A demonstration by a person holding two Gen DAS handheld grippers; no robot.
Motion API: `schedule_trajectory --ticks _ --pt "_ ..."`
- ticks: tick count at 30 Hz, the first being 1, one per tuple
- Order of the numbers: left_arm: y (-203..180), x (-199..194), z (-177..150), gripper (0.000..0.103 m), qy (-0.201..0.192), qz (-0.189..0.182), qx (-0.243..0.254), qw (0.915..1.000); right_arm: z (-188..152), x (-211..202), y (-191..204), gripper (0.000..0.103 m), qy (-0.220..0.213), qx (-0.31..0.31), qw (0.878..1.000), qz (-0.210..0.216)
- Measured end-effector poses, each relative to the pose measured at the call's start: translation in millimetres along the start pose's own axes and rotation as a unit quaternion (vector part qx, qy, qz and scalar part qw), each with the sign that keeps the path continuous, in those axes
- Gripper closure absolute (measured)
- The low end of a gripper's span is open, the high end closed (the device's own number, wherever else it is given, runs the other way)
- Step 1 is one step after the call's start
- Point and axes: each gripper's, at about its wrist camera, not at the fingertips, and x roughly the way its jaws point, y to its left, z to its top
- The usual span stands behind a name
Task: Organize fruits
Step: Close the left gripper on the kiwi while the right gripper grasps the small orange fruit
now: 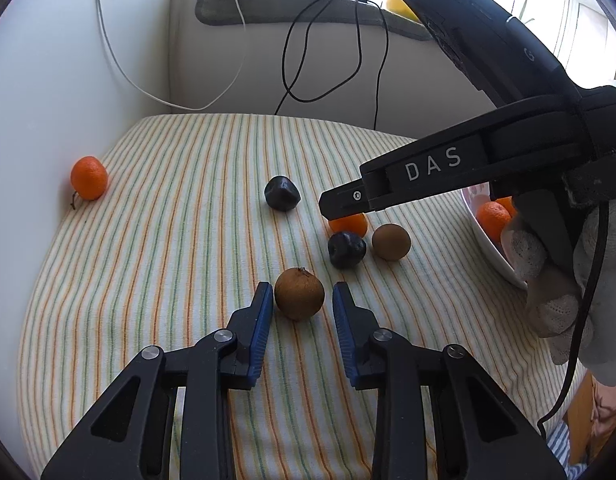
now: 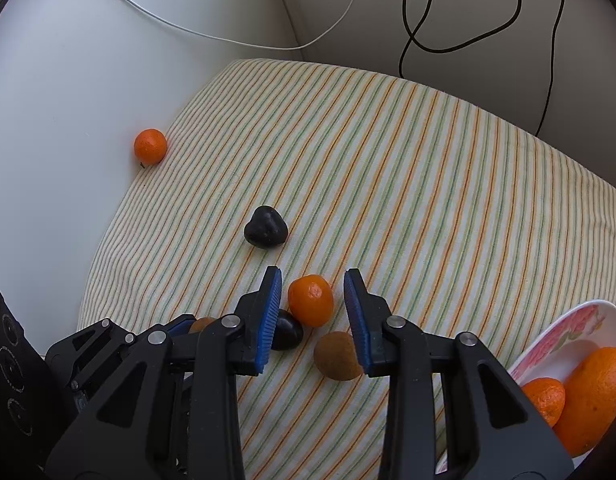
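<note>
While both tools stand wide, the left tool (image 1: 303,300) brackets a brown fruit (image 1: 299,293) and the right tool (image 2: 312,296) a tangerine (image 2: 311,300), mid-table (image 1: 156,216). Both are small, round, probably light and firm; grip across the middle. Bowl (image 2: 563,328) sits right.

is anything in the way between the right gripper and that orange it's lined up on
Nothing visible. The right gripper is open with the orange already between its fingers. A dark fruit and a brown fruit crowd close beside it.
</note>
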Motion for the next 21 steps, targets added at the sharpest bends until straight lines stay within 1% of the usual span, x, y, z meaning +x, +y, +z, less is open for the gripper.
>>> schedule_trajectory --ticks 1,3,5,7,9,14,21 --pt "0.0 1.1 0.5 0.075 0.002 0.001 0.0 1.0 -1.4 -0.6 0.3 0.069 0.001 -0.003 1.0 -0.001" --pt "-0.4 1.9 0.9 0.077 0.003 0.003 0.0 1.0 -0.5 2.3 1.7 0.073 0.002 -0.004 1.0 -0.004" --pt "-1.1 2.6 0.4 0.079 0.004 0.005 -0.001 1.0 -0.4 4.4 1.2 0.074 0.004 -0.001 1.0 -0.001" --pt "-1.5 3.8 0.6 0.079 0.005 0.006 0.0 1.0 -0.6 5.4 1.9 0.074 0.006 -0.002 1.0 -0.001" --pt "-3.0 3.2 0.5 0.079 0.005 0.007 0.001 1.0 -0.7 6.3 4.2 0.077 0.007 -0.005 1.0 0.0" --pt "-3.6 -1.3 -0.8 0.079 0.001 0.009 0.001 1.0 1.7 4.7 6.0 0.078 0.001 -0.006 1.0 -0.003" --pt "-4.8 -16.2 -5.6 0.079 -0.012 0.006 -0.006 0.9999 -4.7 -19.2 0.4 0.078 -0.02 -0.002 1.0 0.008"
